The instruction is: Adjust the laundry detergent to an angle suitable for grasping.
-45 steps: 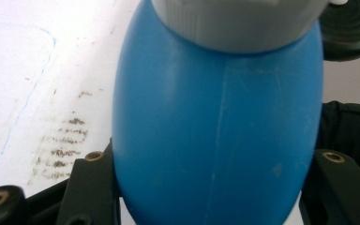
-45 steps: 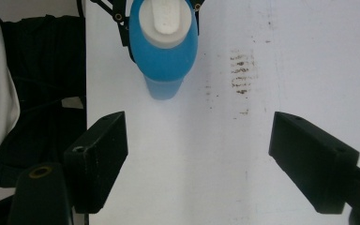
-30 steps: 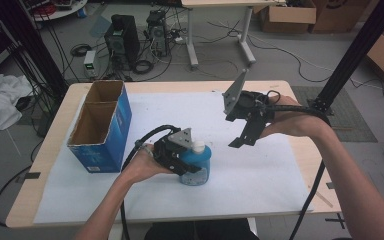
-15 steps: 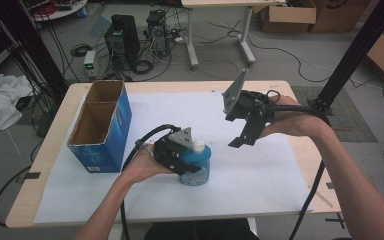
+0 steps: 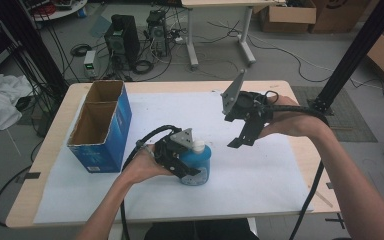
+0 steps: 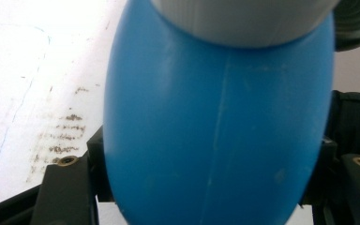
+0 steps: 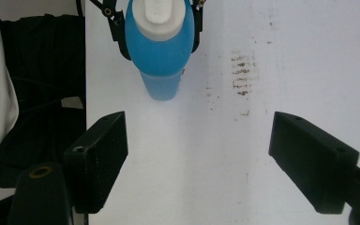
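A: Starting nearest: what is sitting in the left gripper point(image 5: 191, 169)?

B: Sitting between its jaws, a blue bottle point(image 5: 203, 159) with a white cap point(image 5: 198, 145), standing upright on the white sheet point(image 5: 260, 180) near the front of the table point(image 5: 180, 86). Jaws having just been opening, yet lying against both sides of the bottle in the left gripper view. Left hand point(image 5: 142, 167) wrapping the gripper body from the left.

A: Anything showing inside the bottle?

B: Not telling; blue wall hiding the contents, cap closing the top.

A: Moving on to the right gripper point(image 7: 197, 138)?

B: Hovering above the sheet, right of the bottle and a little farther back, well apart from it. Jaws standing wide apart, gripping nothing, pointing down toward the bottle in the right gripper view. Right hand point(image 5: 285, 122) holding it from the right.

A: And the other container?

B: Blue cardboard box point(image 5: 102, 147), standing left of the bottle near the table's left edge, top open, running front to back in two compartments. Showing bare brown walls inside; floor of each compartment lying too deep in shadow for telling.

A: Farther back?

B: Computer towers point(image 5: 122, 42) standing on the floor beyond the table, cardboard cartons point(image 5: 285, 15) lying by the far wall.
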A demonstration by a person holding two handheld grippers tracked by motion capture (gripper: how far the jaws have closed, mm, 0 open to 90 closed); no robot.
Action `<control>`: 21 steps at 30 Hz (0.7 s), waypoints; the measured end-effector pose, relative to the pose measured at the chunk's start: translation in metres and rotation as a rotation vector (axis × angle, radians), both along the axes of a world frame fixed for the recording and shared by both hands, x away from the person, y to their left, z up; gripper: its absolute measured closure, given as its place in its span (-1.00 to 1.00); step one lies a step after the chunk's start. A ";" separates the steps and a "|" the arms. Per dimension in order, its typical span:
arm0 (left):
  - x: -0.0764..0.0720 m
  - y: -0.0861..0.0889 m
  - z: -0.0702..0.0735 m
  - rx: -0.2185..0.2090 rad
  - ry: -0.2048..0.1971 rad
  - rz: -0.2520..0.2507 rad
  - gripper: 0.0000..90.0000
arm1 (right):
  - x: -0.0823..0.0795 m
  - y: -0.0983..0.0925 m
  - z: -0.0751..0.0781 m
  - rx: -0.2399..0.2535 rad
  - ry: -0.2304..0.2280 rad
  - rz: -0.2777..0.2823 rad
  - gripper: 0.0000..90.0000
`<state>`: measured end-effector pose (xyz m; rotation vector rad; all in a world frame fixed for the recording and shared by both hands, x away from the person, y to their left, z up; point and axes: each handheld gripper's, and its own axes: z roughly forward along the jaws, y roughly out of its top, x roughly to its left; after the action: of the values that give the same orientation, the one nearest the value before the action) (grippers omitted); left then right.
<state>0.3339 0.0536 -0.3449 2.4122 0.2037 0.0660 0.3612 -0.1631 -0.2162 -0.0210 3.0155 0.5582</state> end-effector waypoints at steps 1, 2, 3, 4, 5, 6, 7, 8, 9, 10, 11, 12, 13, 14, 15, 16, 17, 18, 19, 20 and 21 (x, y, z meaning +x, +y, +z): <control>0.000 0.000 0.000 -0.001 -0.001 0.001 -0.33 | 0.000 0.000 0.000 0.000 0.000 0.000 -0.56; 0.000 0.000 0.000 -0.002 -0.001 0.003 -0.33 | 0.000 0.000 0.000 -0.001 -0.002 0.001 -0.56; 0.000 -0.001 0.000 0.004 -0.003 0.001 -0.35 | 0.000 0.000 0.000 -0.002 -0.002 0.001 -0.56; -0.001 -0.001 0.000 0.006 0.000 0.002 -0.35 | 0.000 0.000 0.000 -0.002 -0.001 -0.001 -0.56; -0.001 -0.001 0.000 0.006 0.000 0.002 -0.35 | 0.000 0.000 0.000 -0.002 -0.001 -0.001 -0.56; -0.001 -0.001 0.001 0.009 -0.003 0.001 -0.35 | 0.000 0.000 0.000 -0.002 -0.001 0.000 -0.56; -0.001 -0.001 0.001 0.007 -0.001 0.002 -0.36 | 0.000 0.000 0.000 -0.002 -0.001 0.000 -0.56; -0.001 -0.001 0.001 0.010 -0.005 0.000 -0.37 | 0.000 0.000 0.000 -0.001 0.000 -0.002 -0.56; -0.001 -0.002 0.001 0.012 -0.001 0.002 -0.38 | 0.000 0.000 0.000 -0.001 0.000 -0.001 -0.56; -0.001 -0.002 0.001 0.015 0.000 0.004 -0.39 | 0.000 0.000 0.000 -0.002 0.000 -0.001 -0.56; -0.001 -0.002 0.001 0.017 0.004 0.003 -0.41 | 0.000 0.000 0.000 -0.003 0.000 0.001 -0.56; -0.001 -0.002 0.001 0.017 0.004 0.003 -0.43 | 0.000 0.000 0.000 -0.003 -0.002 0.002 -0.56; -0.001 -0.002 0.001 0.018 0.007 0.003 -0.43 | 0.000 0.000 0.000 -0.003 -0.002 0.002 -0.56; -0.002 -0.002 0.001 0.019 0.009 0.002 -0.46 | 0.000 0.001 0.000 -0.003 -0.002 0.002 -0.56; -0.002 -0.002 0.001 0.021 0.011 0.002 -0.46 | 0.000 0.001 0.000 -0.003 -0.002 0.002 -0.56; -0.002 -0.002 0.001 0.033 0.007 0.008 -0.51 | 0.000 0.001 -0.001 -0.005 -0.002 0.001 -0.56; -0.002 -0.002 0.001 0.033 0.007 0.008 -0.53 | 0.000 0.001 -0.001 -0.005 -0.002 0.001 -0.56; -0.002 -0.003 0.002 0.035 0.006 0.009 -0.53 | 0.000 0.001 -0.001 -0.006 -0.001 0.001 -0.56; -0.002 -0.003 0.002 0.036 0.005 0.008 -0.55 | 0.000 0.001 -0.001 -0.007 -0.001 0.000 -0.56; -0.002 -0.003 0.002 0.036 0.006 0.010 -0.57 | 0.000 0.001 -0.001 -0.008 -0.001 0.001 -0.56; -0.003 -0.003 0.003 0.039 0.006 0.012 -0.59 | 0.000 0.001 -0.002 -0.008 -0.002 0.001 -0.56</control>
<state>0.3313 0.0506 -0.3419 2.4499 0.2218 0.0690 0.3608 -0.1617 -0.2177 -0.0238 3.0166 0.5455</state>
